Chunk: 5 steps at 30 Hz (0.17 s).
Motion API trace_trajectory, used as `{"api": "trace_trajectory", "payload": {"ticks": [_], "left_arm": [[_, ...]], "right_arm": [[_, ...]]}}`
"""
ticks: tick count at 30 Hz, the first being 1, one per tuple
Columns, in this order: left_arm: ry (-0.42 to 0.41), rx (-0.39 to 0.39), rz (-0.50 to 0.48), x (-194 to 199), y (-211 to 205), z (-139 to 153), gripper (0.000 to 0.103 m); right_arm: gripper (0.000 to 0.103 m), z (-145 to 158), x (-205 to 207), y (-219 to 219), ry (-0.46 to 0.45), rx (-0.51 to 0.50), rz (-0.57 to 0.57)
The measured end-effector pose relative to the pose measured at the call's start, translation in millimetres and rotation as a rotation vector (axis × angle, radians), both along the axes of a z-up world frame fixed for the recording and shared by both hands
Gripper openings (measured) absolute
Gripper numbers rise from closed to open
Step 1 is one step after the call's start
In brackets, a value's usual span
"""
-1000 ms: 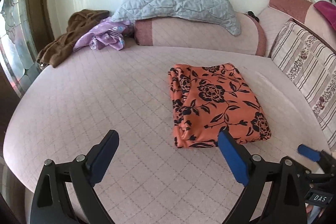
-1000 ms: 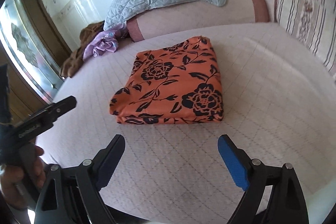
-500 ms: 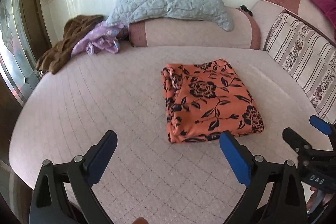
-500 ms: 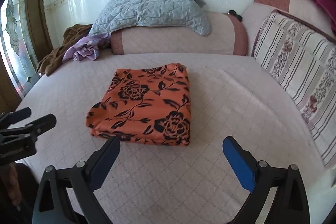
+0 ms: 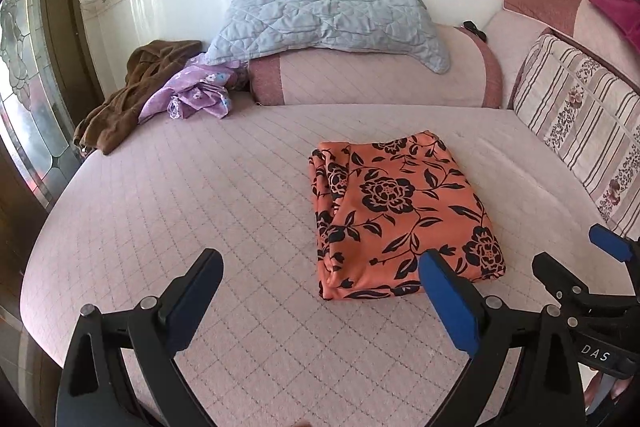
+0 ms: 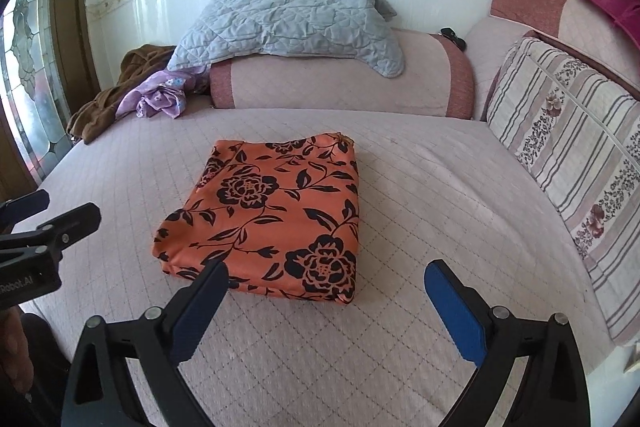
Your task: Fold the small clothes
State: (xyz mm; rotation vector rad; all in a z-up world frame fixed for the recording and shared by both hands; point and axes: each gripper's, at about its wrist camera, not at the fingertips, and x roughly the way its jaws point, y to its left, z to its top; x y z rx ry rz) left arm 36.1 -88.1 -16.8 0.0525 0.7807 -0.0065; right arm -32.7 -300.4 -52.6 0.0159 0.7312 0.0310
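Observation:
An orange cloth with black flowers [image 5: 394,215] lies folded in a flat rectangle on the pink quilted bed [image 5: 180,211]; it also shows in the right wrist view [image 6: 276,219]. My left gripper [image 5: 320,283] is open and empty, held above the bed just in front of the cloth's near left corner. My right gripper [image 6: 326,287] is open and empty, held just in front of the cloth's near edge. Each gripper shows at the side of the other's view.
A purple garment [image 5: 196,93] and a brown garment [image 5: 132,99] lie crumpled at the bed's far left. A grey quilt [image 5: 328,15] drapes over a bolster [image 5: 372,81] at the back. A striped cushion [image 5: 580,131] lines the right side. A window is at left.
Both grippers have pulled back and risen away from the folded cloth and levelled out. The cloth has stayed in place. Both grippers stay open.

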Motion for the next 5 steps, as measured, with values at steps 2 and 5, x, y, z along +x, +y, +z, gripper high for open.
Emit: {"api": "trace_trajectory", "payload": {"ticks": [2, 5], "left_arm": [[-0.021, -0.004, 0.004, 0.9, 0.7, 2.2, 0.098], [-0.041, 0.008, -0.005, 4.7, -1.5, 5.6, 0.098]], "right_arm": [[0.100, 0.1, 3.6, 0.9, 0.003, 0.002, 0.004], [0.100, 0.6, 10.7, 3.2, 0.006, -0.005, 0.014]]}}
